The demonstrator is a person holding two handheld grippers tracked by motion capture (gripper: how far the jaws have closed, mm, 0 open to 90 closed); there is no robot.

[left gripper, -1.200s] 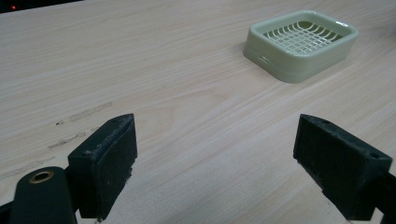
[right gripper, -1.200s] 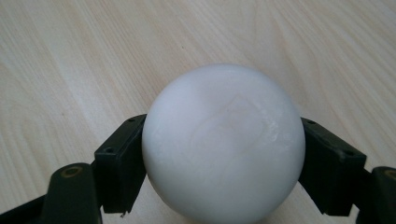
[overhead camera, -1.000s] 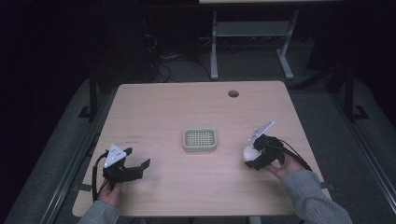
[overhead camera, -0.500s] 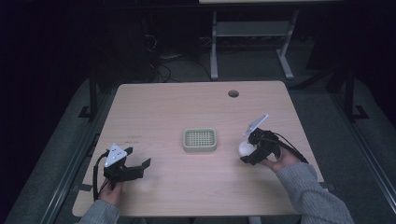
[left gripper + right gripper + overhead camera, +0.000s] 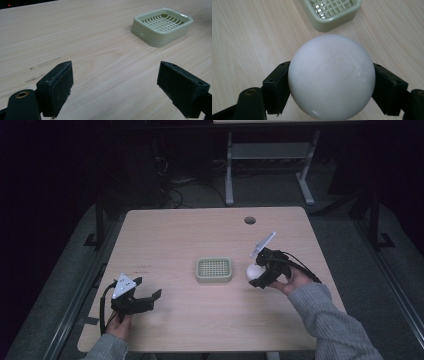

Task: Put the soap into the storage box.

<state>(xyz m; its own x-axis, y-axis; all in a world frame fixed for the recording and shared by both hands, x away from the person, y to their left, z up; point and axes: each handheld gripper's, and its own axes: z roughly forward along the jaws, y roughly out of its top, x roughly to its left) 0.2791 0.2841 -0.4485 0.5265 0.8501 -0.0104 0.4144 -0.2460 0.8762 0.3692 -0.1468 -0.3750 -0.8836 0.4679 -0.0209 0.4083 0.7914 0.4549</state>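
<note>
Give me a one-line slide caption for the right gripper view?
Right gripper clamps a white egg-shaped soap between its black jaws, just short of the pale green grid tray on the wooden table.

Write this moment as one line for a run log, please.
right tool: shut on ball, beside tray | left tool: open, empty, near table edge | tray: empty

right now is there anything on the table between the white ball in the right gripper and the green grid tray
Nothing visible. The white ball, clamped in the right gripper, sits just right of the green grid tray, with only bare table between them. The left gripper is off to the tray's other side.
</note>
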